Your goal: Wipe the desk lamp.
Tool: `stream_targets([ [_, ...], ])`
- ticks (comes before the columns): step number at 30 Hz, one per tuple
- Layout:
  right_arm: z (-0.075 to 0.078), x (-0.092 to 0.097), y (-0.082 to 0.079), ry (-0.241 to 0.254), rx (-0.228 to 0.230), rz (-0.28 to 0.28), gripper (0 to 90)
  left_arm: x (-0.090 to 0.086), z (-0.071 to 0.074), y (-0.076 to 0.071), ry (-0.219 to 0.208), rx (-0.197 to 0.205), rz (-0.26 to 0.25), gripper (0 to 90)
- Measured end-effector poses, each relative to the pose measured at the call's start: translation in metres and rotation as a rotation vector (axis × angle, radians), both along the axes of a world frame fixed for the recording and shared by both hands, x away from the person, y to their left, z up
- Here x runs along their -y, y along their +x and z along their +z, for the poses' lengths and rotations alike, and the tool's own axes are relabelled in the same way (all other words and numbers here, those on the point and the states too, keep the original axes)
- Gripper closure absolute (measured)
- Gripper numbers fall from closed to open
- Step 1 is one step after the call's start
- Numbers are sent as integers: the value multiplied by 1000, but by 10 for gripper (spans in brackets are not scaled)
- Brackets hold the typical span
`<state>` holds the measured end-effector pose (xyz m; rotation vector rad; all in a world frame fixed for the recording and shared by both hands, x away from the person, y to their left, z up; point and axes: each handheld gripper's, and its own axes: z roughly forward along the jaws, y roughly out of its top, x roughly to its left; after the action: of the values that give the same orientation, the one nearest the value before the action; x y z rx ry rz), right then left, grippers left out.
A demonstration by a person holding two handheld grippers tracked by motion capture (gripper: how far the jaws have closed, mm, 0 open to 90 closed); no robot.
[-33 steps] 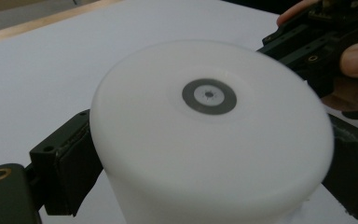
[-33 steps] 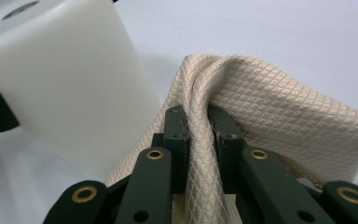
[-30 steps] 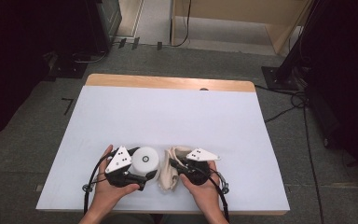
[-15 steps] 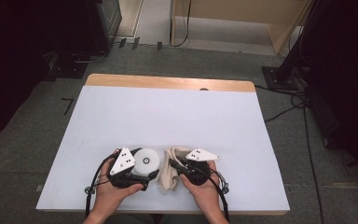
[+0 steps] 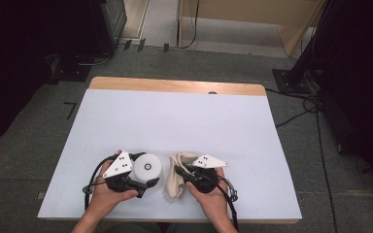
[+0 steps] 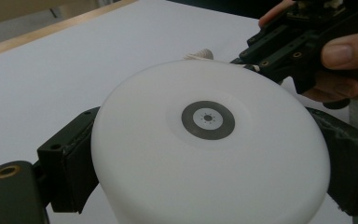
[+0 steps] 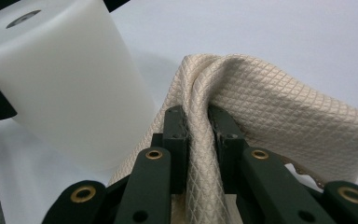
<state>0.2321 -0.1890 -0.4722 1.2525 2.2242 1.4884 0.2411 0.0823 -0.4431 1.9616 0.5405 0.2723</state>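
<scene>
Down at the near edge of the white worktop (image 5: 175, 116) both hands are busy, side by side. The left claw (image 5: 143, 183) grips a white cylinder (image 5: 146, 168), jaws pressed on opposite sides of its wall; in the left gripper view the two black jaws hug the white cylinder (image 6: 209, 149) left and right. The cylinder stands upright, long axis vertical, flat top facing up, and dead centre on that top sits a small grey ring mark with a paler disc inside, no lettering readable on it. Whether the cylinder is hollow or holds anything cannot be told. Just beside it, to the right, the right claw (image 5: 182, 171) pinches a cream cloth (image 5: 175, 182); in the right gripper view the jaws stand narrow, squeezed on a fold of the cream cloth (image 7: 279, 107), which carries a fine diamond weave and drapes over and past the jaw tips. From above, the cloth lies as a crumpled strip running roughly from the near edge away across the worktop, its lower end resting on the surface between the two hands. The cloth is close against the cylinder's side in the right gripper view, though contact cannot be confirmed. A wooden strip (image 5: 175, 86) borders the worktop's far edge.
</scene>
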Motion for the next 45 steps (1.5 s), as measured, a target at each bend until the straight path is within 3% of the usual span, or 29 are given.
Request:
stream_targets([
  [3, 1, 1, 0, 3, 4, -2, 790, 0, 6, -3, -26, -26, 44, 17],
  [8, 4, 3, -1, 8, 15, -4, 789, 2, 10, -9, -28, -39, 86, 17],
  [11, 10, 3, -3, 27, 28, 3, 788, 5, 9, -13, 7, 4, 116, 83],
  [14, 15, 1, -6, 41, 48, 25, 789, 1, 7, -11, -10, -2, 94, 83],
  [17, 30, -7, -15, 70, 103, 76, 790, 1, 7, -11, -5, 1, 77, 84],
  [22, 43, -17, -26, 92, 170, 113, 791, 0, 6, -10, -10, 2, 61, 85],
  [25, 43, -19, -27, 93, 171, 117, 792, -1, 6, -9, -10, 0, 56, 85],
  [28, 37, -23, -26, 87, 155, 113, 792, -1, 6, -8, -13, -4, 54, 85],
  [32, 18, -25, -21, 54, 82, 100, 794, -1, 5, -8, -18, -11, 51, 84],
  [33, 18, -25, -21, 54, 82, 100, 794, -1, 5, -8, -18, -11, 51, 83],
  [34, 7, -26, -18, 32, 45, 98, 796, -2, 5, -8, -19, -13, 50, 83],
  [36, 3, -26, -17, 25, 29, 97, 797, -1, 5, -7, -18, -11, 49, 83],
  [37, -6, -27, -14, 9, -11, 89, 800, -1, 5, -7, -17, -11, 48, 83],
  [38, -6, -27, -14, 9, -11, 89, 800, -1, 5, -7, -17, -11, 48, 83],
  [43, -23, -30, -8, -42, -94, 93, 800, -2, 5, -7, -18, -11, 47, 83],
  [45, -26, -30, -7, -40, -101, 88, 802, -2, 5, -7, -19, -11, 46, 83],
])
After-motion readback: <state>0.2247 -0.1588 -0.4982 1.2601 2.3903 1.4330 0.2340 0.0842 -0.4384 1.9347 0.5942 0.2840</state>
